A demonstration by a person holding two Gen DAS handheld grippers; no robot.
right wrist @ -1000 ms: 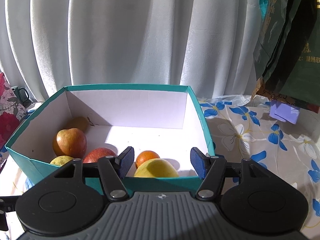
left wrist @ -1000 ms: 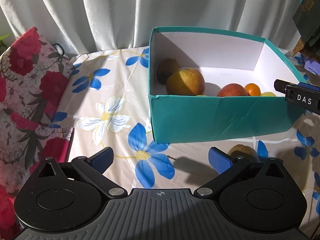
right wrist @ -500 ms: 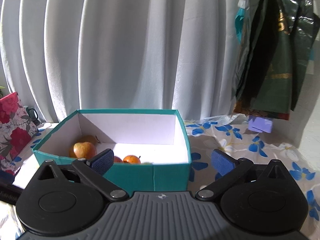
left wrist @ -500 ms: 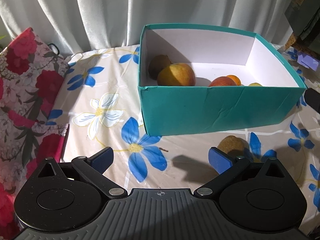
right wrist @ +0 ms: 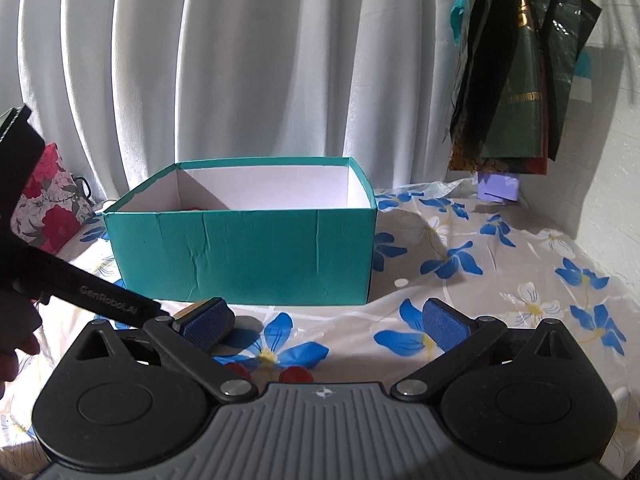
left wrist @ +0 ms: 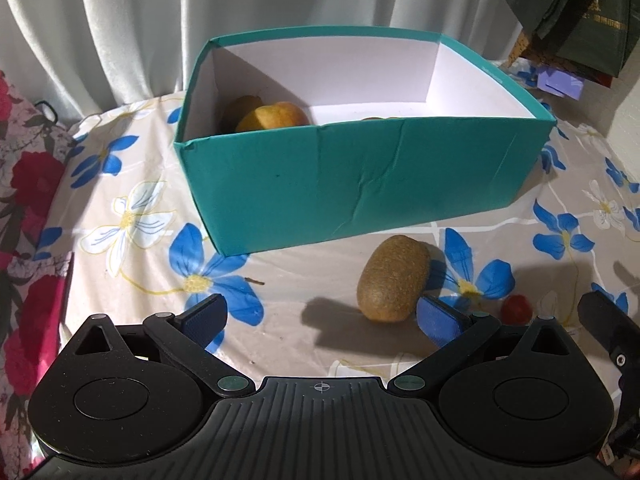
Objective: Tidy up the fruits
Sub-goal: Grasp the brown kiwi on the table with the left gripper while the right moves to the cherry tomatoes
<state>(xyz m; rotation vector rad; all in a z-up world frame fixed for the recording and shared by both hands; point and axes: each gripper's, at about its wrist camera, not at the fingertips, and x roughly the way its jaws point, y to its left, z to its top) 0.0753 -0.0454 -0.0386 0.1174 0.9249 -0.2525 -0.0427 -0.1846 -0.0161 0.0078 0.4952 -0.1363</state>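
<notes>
Left gripper: jaws spread wide, nothing between the blue pads. It is angled down at the tablecloth, with a kiwi lying just ahead of its right pad, apart from it. Judged: the wide spread suits an approach on this fruit, which lies outside the box and near its front wall.

Right gripper: jaws fully released and empty, hovering over the cloth short of the box. Two small red fruits, probably cherry tomatoes, sit on the cloth just under it, partly hidden by its body; one also shows in the left view beside the kiwi.

Teal box: open-topped, white inside, standing on the flowered tablecloth. An apple and a darker fruit behind it lie in its left rear corner; the remaining contents are hidden by the front wall.

Judged: collection is well advanced; the kiwi and the red fruits remain loose.

A floral bag stands left of the box, against the white curtain.
</notes>
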